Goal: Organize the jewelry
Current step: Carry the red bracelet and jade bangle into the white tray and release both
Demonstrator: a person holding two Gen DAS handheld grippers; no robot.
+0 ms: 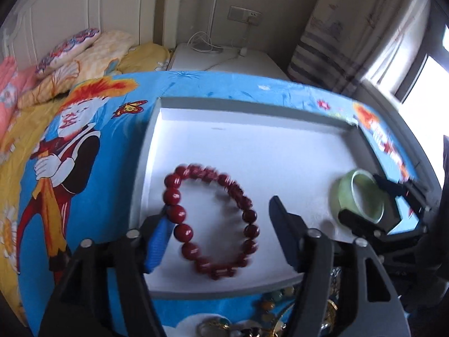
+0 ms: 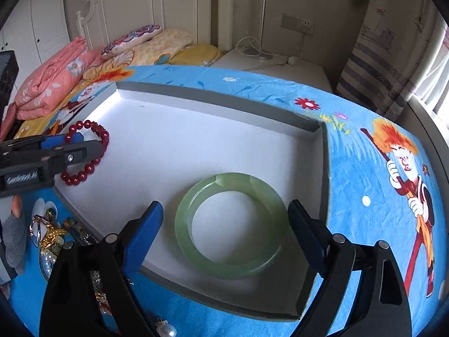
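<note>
We see the red bead bracelet (image 1: 211, 221) flat in the white tray (image 1: 252, 140), loop stretched near-to-far, glossy beads; the green jade bangle (image 2: 231, 226) lies flat at the tray's right end. Our left gripper (image 1: 221, 231) and right gripper (image 2: 224, 233) stand spread, straddling each, pads clear. Tray on blue cartoon bedspread (image 2: 364, 168), loose jewelry pile (image 2: 56, 236) nearby, bedroom.

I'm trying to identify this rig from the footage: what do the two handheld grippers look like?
Both match: the left gripper and the right gripper have black angular plastic frames joined by round silver pins, and two fingers faced with blue ribbed pads. In the right wrist view the left gripper's side shows a small screw and a white printed label, too blurred to read. No cables or sleeves are visible.
</note>
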